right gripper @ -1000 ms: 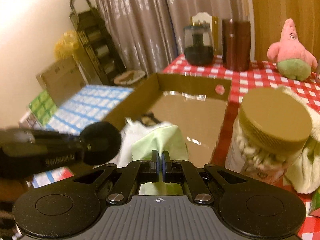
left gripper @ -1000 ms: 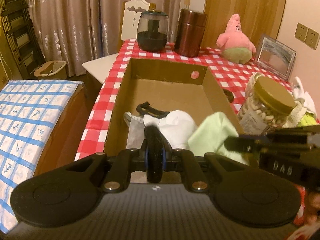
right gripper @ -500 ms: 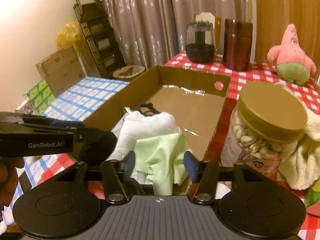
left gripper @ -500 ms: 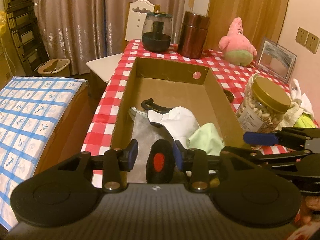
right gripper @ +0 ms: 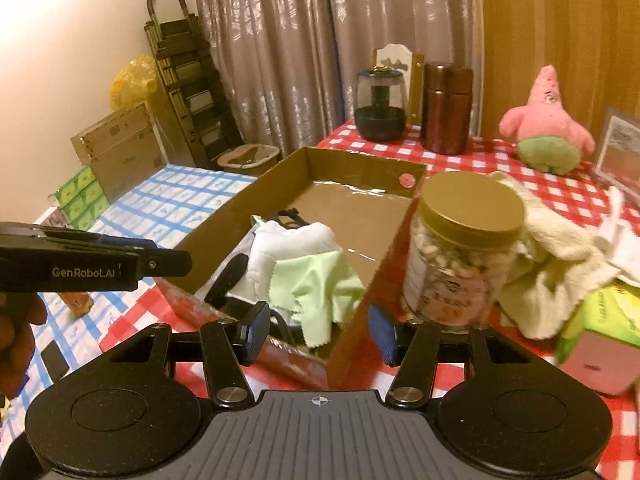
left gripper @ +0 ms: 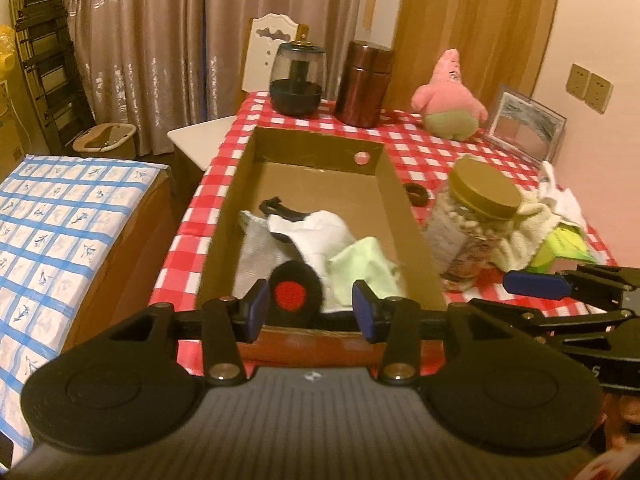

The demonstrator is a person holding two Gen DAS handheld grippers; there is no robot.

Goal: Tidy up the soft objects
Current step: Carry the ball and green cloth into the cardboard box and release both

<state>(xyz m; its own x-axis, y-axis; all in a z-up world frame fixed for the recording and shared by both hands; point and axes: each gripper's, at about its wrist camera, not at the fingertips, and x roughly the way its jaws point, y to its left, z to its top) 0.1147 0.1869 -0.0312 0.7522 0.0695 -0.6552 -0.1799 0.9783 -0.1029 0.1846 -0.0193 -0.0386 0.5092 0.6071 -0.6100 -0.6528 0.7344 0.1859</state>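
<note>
A brown cardboard box [left gripper: 228, 216] [right gripper: 236, 208] lies on the red checked table. Inside it lie a white cloth [left gripper: 320, 232] [right gripper: 288, 252], a light green cloth [left gripper: 364, 268] [right gripper: 316, 284], a grey cloth [left gripper: 256, 248] and a black round pad with a red centre [left gripper: 294, 292]. My left gripper [left gripper: 310, 310] is open and empty above the box's near edge. My right gripper [right gripper: 320, 330] is open and empty over the box's near right corner. A cream towel [right gripper: 556, 264] and white cloths [left gripper: 560, 200] lie right of the box.
A jar of nuts with a gold lid [left gripper: 472, 224] [right gripper: 460, 248] stands beside the box's right wall. A pink starfish plush [left gripper: 450, 96] [right gripper: 546, 120], a brown canister [left gripper: 364, 84], a dark glass jar [left gripper: 296, 80] and a picture frame [left gripper: 524, 126] stand at the back. A green and pink carton [right gripper: 596, 344] sits right.
Both grippers opened and let go: the left released the black pad, the right released the green cloth, both now lying in the box. Both grippers pulled back toward the near edge.
</note>
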